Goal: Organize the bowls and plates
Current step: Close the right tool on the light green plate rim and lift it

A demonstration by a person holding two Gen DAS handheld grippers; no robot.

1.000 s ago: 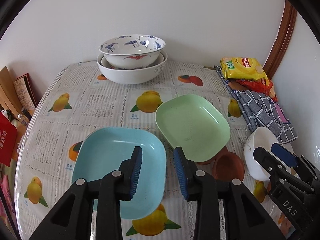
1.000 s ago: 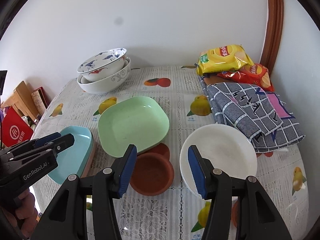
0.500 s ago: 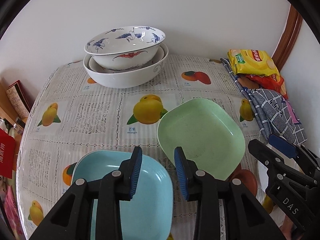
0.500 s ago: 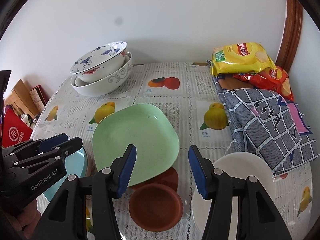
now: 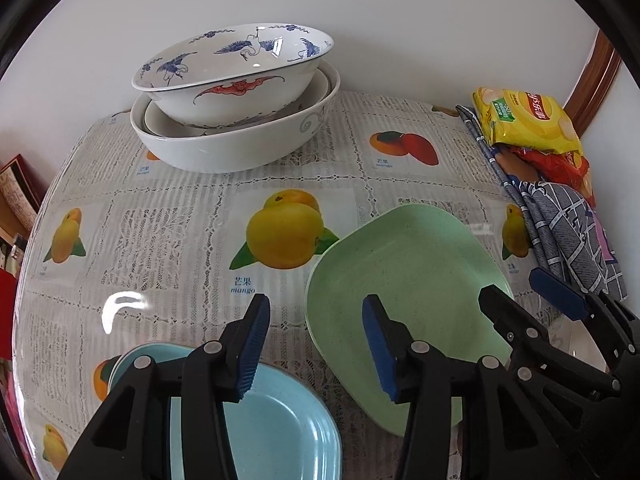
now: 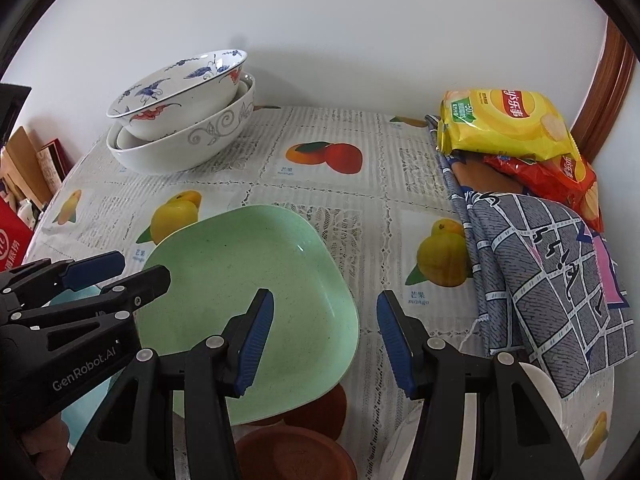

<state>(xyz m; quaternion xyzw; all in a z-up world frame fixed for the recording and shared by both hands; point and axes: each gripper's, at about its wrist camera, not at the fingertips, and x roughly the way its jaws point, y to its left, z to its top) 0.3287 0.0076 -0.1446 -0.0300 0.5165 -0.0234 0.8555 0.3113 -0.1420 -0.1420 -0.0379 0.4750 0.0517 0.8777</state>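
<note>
The green square plate [image 6: 248, 300] lies flat on the surface [image 5: 168, 232], its near corner propped on a brown saucer [image 6: 296, 452] at six o'clock in the right wrist view. It looks like light, stiff melamine with a smooth, probably slippery rim, so a pinch across the raised edge seems the best hold. The left hand-held gripper [image 5: 316, 344] is empty, its jaws opening astride the plate's nine o'clock edge without touching. The right hand-held gripper [image 6: 326, 338] is released and empty over the three o'clock edge. A blue plate [image 5: 272, 428] sits at seven o'clock; the stacked porcelain bowls [image 5: 236, 96], heavier and fragile, stand at twelve
</note>
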